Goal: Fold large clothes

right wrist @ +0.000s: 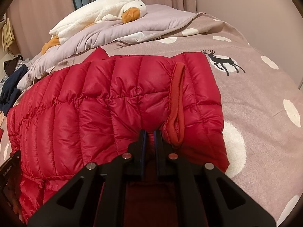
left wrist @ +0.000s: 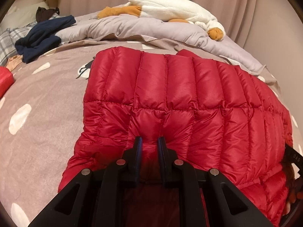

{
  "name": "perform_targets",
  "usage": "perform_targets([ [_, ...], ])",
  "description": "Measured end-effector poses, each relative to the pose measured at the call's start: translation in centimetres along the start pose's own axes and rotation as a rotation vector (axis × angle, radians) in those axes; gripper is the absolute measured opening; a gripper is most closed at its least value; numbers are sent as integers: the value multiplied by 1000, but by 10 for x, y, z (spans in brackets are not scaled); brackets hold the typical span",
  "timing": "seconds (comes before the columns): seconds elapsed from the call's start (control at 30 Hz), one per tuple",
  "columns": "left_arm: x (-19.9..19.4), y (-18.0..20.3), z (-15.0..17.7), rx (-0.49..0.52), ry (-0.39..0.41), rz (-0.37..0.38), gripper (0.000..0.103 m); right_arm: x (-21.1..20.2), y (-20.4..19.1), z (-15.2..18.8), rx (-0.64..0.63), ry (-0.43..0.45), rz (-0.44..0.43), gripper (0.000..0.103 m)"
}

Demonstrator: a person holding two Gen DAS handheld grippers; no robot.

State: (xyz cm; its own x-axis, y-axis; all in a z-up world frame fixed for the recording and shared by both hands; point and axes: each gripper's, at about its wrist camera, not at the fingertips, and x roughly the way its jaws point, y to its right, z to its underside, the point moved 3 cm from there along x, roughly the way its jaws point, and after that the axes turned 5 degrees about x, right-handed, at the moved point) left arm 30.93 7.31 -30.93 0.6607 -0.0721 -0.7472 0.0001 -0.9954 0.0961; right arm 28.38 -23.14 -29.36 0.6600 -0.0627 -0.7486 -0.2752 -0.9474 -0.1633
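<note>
A red quilted down jacket (left wrist: 170, 94) lies folded on the bed, filling the middle of both views (right wrist: 94, 104). My left gripper (left wrist: 149, 141) is shut on a bunched pinch of its near edge, with fabric puckered between the black fingers. My right gripper (right wrist: 149, 134) is shut on the jacket's near edge too, just left of a dark red ribbed cuff (right wrist: 177, 113) that lies across the top layer. The other gripper's black body shows at the right rim (left wrist: 293, 158) of the left wrist view and at the left rim (right wrist: 9, 166) of the right wrist view.
The bedsheet (right wrist: 255, 113) is taupe with white dots and a deer print (right wrist: 223, 62). A crumpled lilac duvet (left wrist: 151, 28) with a white plush goose (left wrist: 170, 7) lies behind the jacket. Dark navy clothes (left wrist: 43, 36) sit at far left, and another red item (left wrist: 4, 79) at the left edge.
</note>
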Motion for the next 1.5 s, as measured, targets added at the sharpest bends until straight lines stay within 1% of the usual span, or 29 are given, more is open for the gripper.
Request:
perform_targets([
  [0.17,-1,1,0,4,2,-8,16,0,-1,0,9,-1,-9,7],
  [0.23,-2,1,-1,9,3,-21,17,0,-1,0,8,0,-9,8],
  [0.33,-8,3,-1,19,10,-66,24,-3,2,-1,15,3,-20,8],
  [0.4,-15,2,-2,20,16,-106,40,-7,3,-2,24,3,-28,11],
  [0.43,-20,1,-3,15,24,-114,46,-10,4,-3,24,5,-26,15],
  [0.47,-28,0,-3,7,39,-110,57,-14,2,-4,14,8,-19,19],
  [0.5,-34,0,-3,1,54,-101,68,-19,0,-4,-4,13,-11,31],
  [0.53,-45,-2,-4,-10,77,-87,72,-28,-4,-4,-33,29,-9,51],
  [0.57,-52,-3,-4,-16,93,-82,78,-35,-6,-3,-47,46,-12,64],
  [0.6,-64,-5,-4,-20,117,-80,82,-45,-7,-2,-58,73,-2,85],
  [0.63,-73,-7,-3,-17,136,-84,84,-58,-6,0,-66,119,18,91],
  [0.7,-96,-11,2,-15,185,-105,93,-74,-1,2,-78,155,37,91],
  [0.77,-114,-20,8,-37,219,-110,99,-89,7,3,-74,164,28,92],
  [0.87,-137,-35,24,-80,236,-84,100,-110,30,11,13,178,-12,94],
  [0.93,-147,-45,40,-116,226,-90,100,-121,49,25,83,180,-32,94],
  [1.0,-156,-55,61,-180,211,-96,100,-133,68,48,162,174,-42,94],
  [1.1,-165,-65,90,-276,172,-47,100,-148,96,86,304,170,-67,95],
  [1.13,-167,-67,97,-306,158,-27,100,-150,104,98,347,153,-86,95],
  [1.2,-174,-67,106,-342,127,7,100,-154,108,110,380,113,-128,95],
  [1.27,-189,-64,106,-320,132,26,100,-162,108,112,354,82,-142,93],
  [1.33,-216,-61,101,-284,183,-2,100,-183,107,105,301,114,-138,93],
  [1.4,-246,-61,96,-276,237,-24,100,-204,107,99,261,148,-122,93],
  [1.5,-276,-66,97,-292,253,10,100,-237,110,86,215,183,-109,93],
])
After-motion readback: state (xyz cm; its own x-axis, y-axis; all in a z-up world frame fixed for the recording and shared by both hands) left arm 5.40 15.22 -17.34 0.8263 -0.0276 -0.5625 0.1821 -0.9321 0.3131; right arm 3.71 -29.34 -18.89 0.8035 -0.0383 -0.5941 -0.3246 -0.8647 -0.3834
